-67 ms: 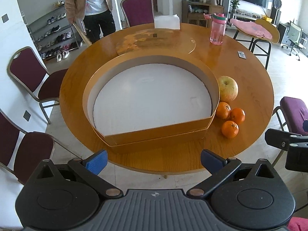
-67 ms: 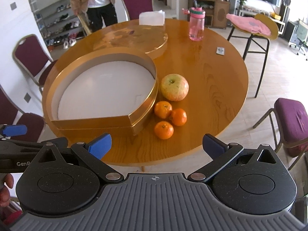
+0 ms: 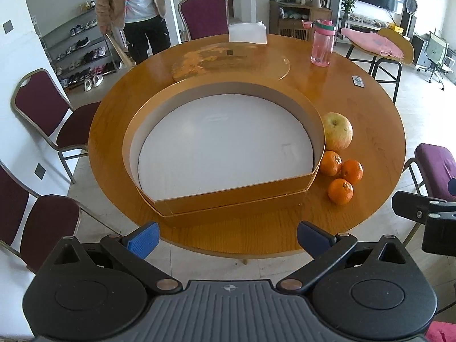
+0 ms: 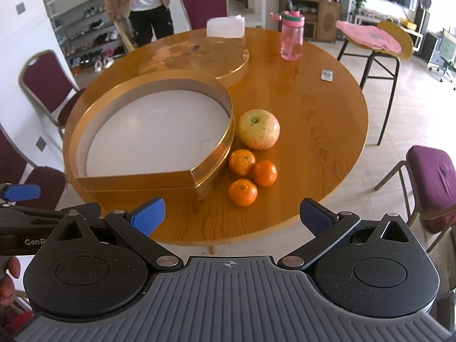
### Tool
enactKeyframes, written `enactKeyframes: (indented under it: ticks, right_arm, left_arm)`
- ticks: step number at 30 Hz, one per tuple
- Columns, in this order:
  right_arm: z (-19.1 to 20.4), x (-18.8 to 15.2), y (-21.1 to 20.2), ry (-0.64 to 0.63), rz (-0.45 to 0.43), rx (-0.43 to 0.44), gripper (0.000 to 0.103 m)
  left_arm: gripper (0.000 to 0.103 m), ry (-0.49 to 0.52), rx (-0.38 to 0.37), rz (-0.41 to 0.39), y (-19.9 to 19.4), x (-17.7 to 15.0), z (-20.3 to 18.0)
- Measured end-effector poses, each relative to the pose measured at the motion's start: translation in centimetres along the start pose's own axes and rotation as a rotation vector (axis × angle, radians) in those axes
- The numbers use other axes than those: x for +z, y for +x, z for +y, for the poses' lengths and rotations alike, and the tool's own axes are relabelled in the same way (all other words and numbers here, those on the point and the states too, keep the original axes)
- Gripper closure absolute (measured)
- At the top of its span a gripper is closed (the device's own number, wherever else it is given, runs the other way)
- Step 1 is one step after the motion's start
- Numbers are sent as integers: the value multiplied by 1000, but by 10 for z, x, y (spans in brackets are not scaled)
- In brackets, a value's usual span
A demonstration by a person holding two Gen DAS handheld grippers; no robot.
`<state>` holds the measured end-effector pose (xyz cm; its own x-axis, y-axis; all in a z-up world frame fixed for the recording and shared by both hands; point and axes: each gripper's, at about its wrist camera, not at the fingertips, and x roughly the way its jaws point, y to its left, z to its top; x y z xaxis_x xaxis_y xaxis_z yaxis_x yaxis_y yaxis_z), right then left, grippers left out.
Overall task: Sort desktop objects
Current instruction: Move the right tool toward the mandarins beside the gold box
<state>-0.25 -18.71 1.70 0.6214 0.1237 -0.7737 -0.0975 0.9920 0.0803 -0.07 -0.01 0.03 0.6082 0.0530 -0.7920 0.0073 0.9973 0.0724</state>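
The apple [image 4: 258, 129] is yellow-green with a reddish blush, stem dimple up, and three small oranges [image 4: 242, 162] cluster just in front of it, all beside the right wall of the gold box [image 4: 136, 177] with its bare white floor. They sit on the round wooden desk [image 4: 313, 119]. My left claw [image 3: 228, 238] and right claw [image 4: 232, 215] both gape wide, holding nothing, short of the desk's near edge.

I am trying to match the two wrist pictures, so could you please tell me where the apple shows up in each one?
Left wrist: the apple sits right of centre, against the gold box's right wall, above three oranges.
Right wrist: the apple sits near the centre, just right of the box's curved wall.
Shared landmark: the pink water bottle at the table's far side.
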Motion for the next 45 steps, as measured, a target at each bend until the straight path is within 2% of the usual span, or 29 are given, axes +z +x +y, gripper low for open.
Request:
enactKeyframes:
  ticks: [4,7,11,45]
  right_arm:
    - [-3,-1,-2,5,-5,-6,0]
    - [1,7,2,-6,31,-7,0]
    - [6,3,6,-9,21,-1,0]
    - [2,8,12,-25,40,16,0]
  left_arm:
    - [0,3,-20,-9,-2,-2,2]
    - [0,-4,3,-5,-8,-11,3]
    - [0,4,10,30,2,3,0]
    - [0,13,6,48,11,10,-3]
